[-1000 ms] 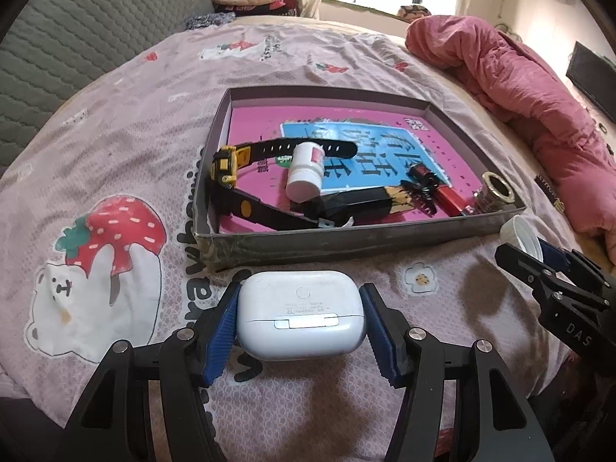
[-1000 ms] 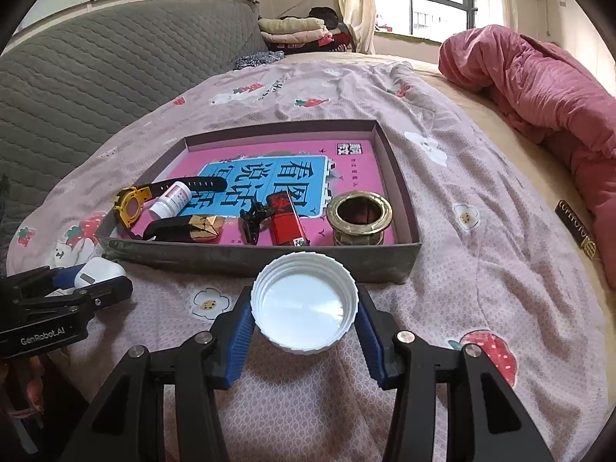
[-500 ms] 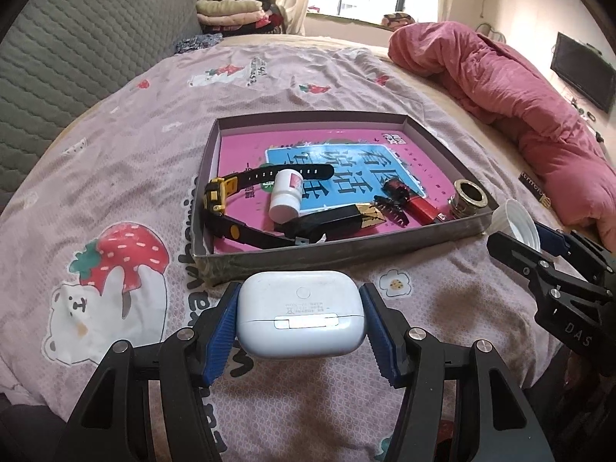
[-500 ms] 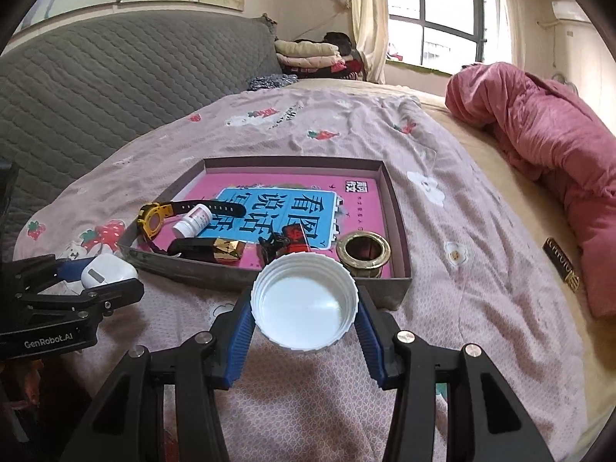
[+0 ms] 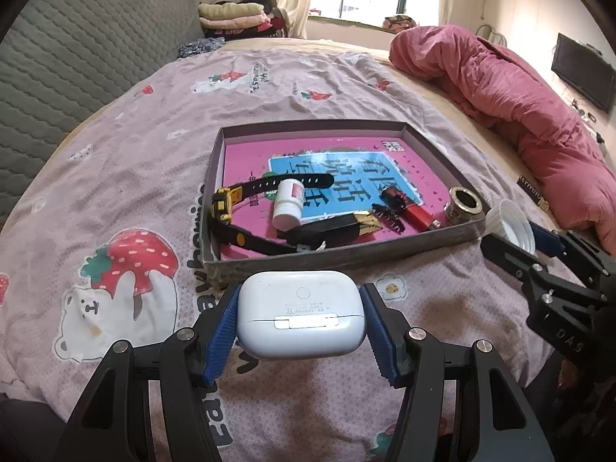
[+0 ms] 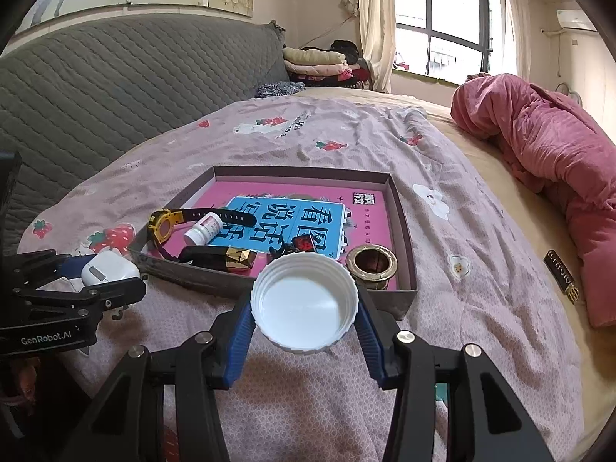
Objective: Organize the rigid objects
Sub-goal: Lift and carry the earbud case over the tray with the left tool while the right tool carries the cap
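Bedding under you is soft and wrinkled, a pink printed sheet (image 5: 161, 161) over a mattress, so nothing set on it will sit quite level. Your tray (image 5: 346, 256) lies just ahead of both grippers, already holding a watch (image 5: 225, 202), a small white bottle (image 5: 288, 204), a black and gold case (image 5: 331, 227), a red piece with a black clip (image 5: 408, 208) and a brass ring (image 5: 464, 204).

Your left gripper (image 5: 302, 321) is clamped on the earbud case (image 5: 300, 313), pads on its two short ends, hinge strip facing you. That shell is hard, smooth and rounded, fairly light; I judge it likely to squirt out if the squeeze drifts off the widest part, so keep the pads centred where they are. It hangs just short of the tray's near wall.

Your right gripper (image 6: 304, 315) grips the cap (image 6: 306, 302) by its ribbed rim, hollow side up. It looks very light and thin-walled; the ribs give good bite, but a harder pinch could bow it. Hold across the full diameter as now.

Free floor in the tray is mostly at the back and along the pink margins. Both pieces should tolerate a short drop, though the cap may roll or tip on landing.
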### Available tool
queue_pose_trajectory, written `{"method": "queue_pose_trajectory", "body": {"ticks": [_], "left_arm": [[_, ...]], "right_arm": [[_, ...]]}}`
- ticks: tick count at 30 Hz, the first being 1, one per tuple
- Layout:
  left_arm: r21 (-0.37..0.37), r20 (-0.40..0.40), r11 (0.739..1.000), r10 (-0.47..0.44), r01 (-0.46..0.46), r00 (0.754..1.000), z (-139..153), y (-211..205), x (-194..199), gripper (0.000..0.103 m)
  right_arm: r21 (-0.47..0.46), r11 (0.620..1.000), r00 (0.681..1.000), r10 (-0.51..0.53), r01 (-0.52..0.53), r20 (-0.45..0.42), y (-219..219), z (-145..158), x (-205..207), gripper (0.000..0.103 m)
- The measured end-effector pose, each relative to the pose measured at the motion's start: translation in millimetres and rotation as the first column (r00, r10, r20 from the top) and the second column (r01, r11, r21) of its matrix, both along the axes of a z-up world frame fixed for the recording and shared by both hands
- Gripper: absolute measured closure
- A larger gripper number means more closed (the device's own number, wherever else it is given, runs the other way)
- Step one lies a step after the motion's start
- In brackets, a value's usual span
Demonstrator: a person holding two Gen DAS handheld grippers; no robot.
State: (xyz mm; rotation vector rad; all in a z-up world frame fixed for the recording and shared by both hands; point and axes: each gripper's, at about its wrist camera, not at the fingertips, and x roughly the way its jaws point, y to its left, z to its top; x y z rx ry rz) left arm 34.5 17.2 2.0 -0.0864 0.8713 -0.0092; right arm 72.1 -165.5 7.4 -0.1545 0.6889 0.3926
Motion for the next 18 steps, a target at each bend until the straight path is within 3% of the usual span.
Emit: {"method": "queue_pose_trajectory", "body": {"ticks": [18], "left_arm": [[0.011, 0.035, 1.000, -0.013, 0.013, 0.999, 20, -7, -3, 0.040]], "right_arm": [[0.016, 1.000, 0.998, 0.014, -0.015, 0.061, 3, 27, -9, 0.053]]}}
